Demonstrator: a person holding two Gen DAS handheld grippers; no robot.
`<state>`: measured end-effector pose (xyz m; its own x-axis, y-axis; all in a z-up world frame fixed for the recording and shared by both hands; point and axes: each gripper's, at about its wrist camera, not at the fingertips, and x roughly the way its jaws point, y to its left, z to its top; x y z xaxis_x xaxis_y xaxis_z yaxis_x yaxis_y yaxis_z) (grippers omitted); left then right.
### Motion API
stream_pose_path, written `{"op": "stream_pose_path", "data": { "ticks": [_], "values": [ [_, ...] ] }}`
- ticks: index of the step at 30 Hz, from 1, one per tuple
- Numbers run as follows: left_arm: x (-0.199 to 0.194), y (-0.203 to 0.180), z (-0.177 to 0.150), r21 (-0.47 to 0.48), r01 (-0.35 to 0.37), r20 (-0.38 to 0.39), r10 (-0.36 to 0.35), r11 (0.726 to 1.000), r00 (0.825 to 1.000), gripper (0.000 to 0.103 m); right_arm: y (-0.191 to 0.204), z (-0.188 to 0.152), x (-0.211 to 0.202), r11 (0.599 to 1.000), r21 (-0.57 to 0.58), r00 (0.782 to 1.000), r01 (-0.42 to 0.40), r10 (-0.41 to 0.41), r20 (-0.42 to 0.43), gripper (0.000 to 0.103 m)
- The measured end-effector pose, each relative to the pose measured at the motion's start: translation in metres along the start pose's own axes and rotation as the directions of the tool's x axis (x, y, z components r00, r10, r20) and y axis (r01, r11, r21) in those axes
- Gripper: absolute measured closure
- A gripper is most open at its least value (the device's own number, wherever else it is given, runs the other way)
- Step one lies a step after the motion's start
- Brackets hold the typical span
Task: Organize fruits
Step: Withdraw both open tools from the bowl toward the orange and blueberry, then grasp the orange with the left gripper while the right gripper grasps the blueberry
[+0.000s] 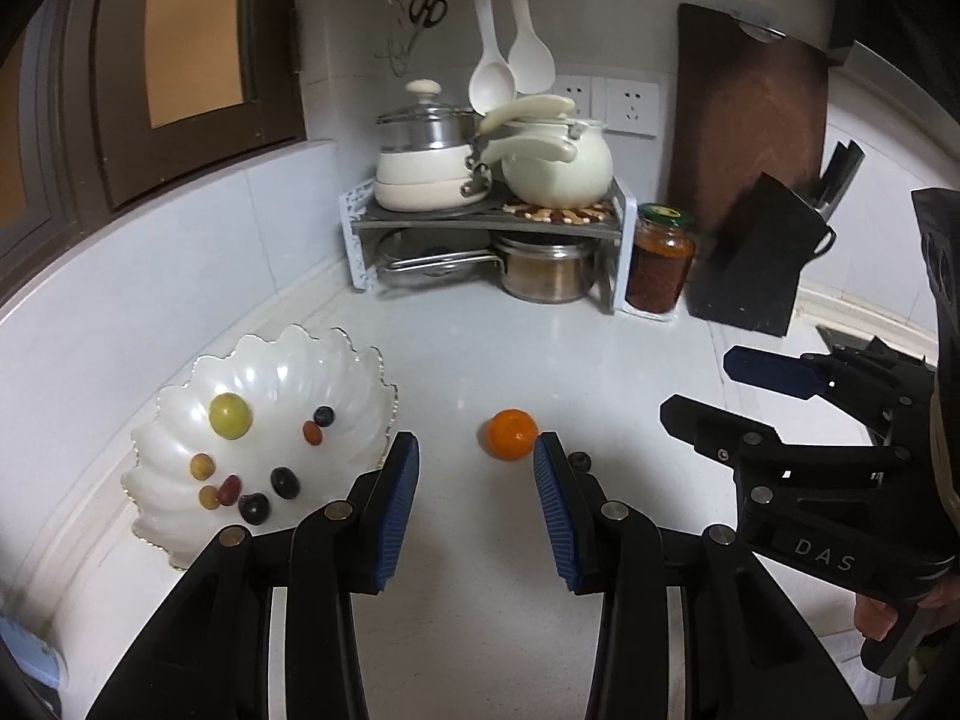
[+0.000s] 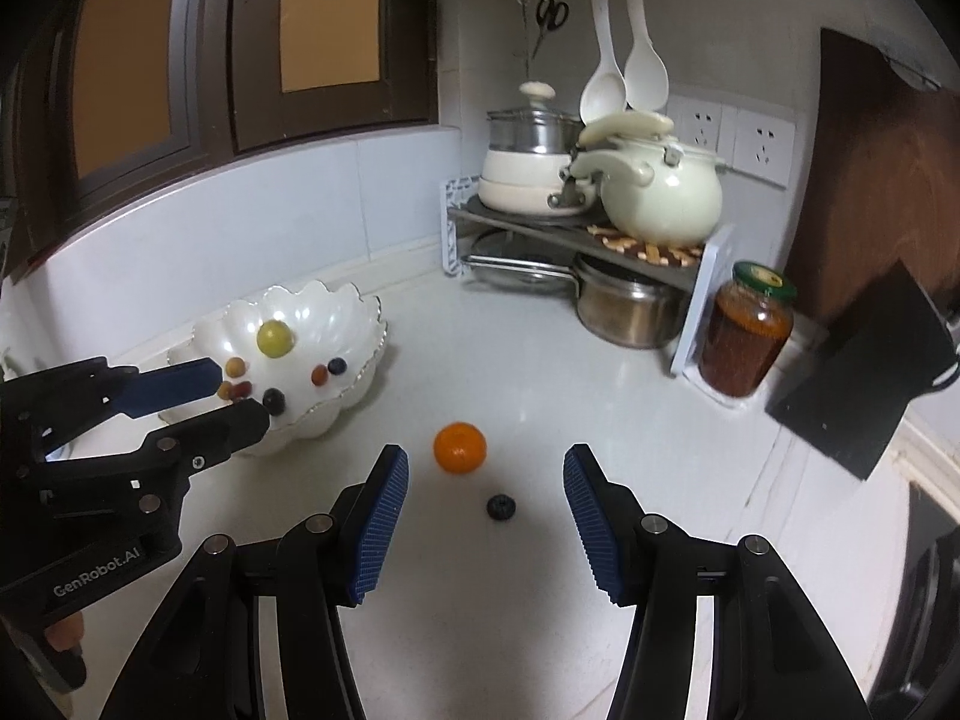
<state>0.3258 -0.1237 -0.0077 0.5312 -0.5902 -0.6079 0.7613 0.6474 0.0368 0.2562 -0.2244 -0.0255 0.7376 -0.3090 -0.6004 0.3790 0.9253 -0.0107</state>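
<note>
In the left wrist view, the dark berry [image 1: 579, 459] is half hidden behind the left tool's [image 1: 477, 501] right finger; the right wrist view shows it whole on the glossy white surface [image 2: 540, 360]. The smooth round orange [image 2: 459, 447] lies just beyond it. The scalloped, pearly white bowl [image 1: 360, 372] holds a yellow-green fruit [image 1: 230, 416] and small dark, red and tan fruits, partly masked in the right wrist view. Both tools stand part-open and empty; the right tool [image 2: 486, 519] brackets the berry without contact. Ribbed blue pads line the black fingers.

dim, soft indoor light; faint glare on the white desk [image 2: 540, 360]; strong fisheye bending with dark vignetted corners; slight softness throughout.
</note>
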Motion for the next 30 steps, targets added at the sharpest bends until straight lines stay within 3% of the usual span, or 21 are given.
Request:
{"op": "stream_pose_path", "data": {
  "ticks": [30],
  "values": [
    [0.109,0.004,-0.015,0.044,0.118,-0.049,-0.116,0.992,0.992,0.063,-0.013,-0.047,0.093,0.995,0.096,0.996,-0.005,0.013,-0.09,0.048]
  ]
}}
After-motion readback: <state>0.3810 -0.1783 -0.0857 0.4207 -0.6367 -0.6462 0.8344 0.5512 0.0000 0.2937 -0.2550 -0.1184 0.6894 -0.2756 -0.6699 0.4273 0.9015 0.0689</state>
